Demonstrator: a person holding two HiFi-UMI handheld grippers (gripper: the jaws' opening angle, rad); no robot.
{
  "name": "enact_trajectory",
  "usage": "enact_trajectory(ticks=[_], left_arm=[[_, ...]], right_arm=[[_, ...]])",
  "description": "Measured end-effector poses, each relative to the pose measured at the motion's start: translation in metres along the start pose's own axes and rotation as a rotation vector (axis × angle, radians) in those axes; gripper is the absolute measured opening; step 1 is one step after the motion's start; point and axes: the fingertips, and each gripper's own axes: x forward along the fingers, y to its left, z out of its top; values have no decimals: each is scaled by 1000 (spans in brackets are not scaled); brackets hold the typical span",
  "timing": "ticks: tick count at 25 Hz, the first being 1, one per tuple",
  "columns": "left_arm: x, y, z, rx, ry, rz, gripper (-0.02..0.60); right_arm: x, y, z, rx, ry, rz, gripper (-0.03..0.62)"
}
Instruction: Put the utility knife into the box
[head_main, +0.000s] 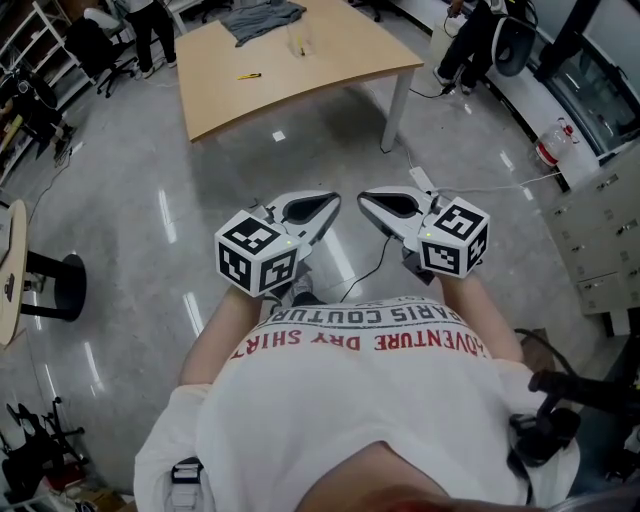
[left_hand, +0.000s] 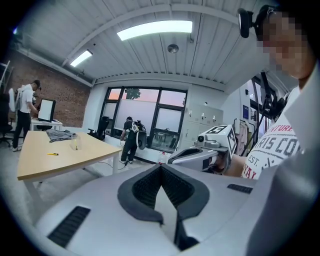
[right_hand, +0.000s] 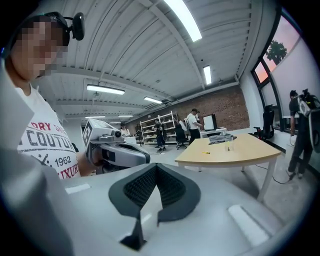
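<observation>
A small yellow utility knife (head_main: 249, 76) lies on the wooden table (head_main: 330, 70) far ahead of me, also visible as a yellow sliver in the left gripper view (left_hand: 52, 154) and the right gripper view (right_hand: 206, 152). A clear box (head_main: 298, 42) stands on the same table, right of the knife. I hold my left gripper (head_main: 330, 203) and right gripper (head_main: 366, 199) close to my chest, tips pointing at each other with a small gap between them. Both are shut, with nothing between their jaws, and both are far from the table.
A grey cloth (head_main: 262, 17) lies at the table's far end. People stand beyond the table (head_main: 150, 25) and at the right (head_main: 470, 40). A white cable and power strip (head_main: 420, 180) lie on the grey floor. Drawer cabinets (head_main: 600, 240) stand right, a round table's edge (head_main: 15, 270) left.
</observation>
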Motion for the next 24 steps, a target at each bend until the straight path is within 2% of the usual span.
enact_trajectory(ticks=[24], left_arm=[[15, -18, -19, 26, 32, -36, 3]], right_arm=[[-25, -4, -15, 25, -27, -36, 1]])
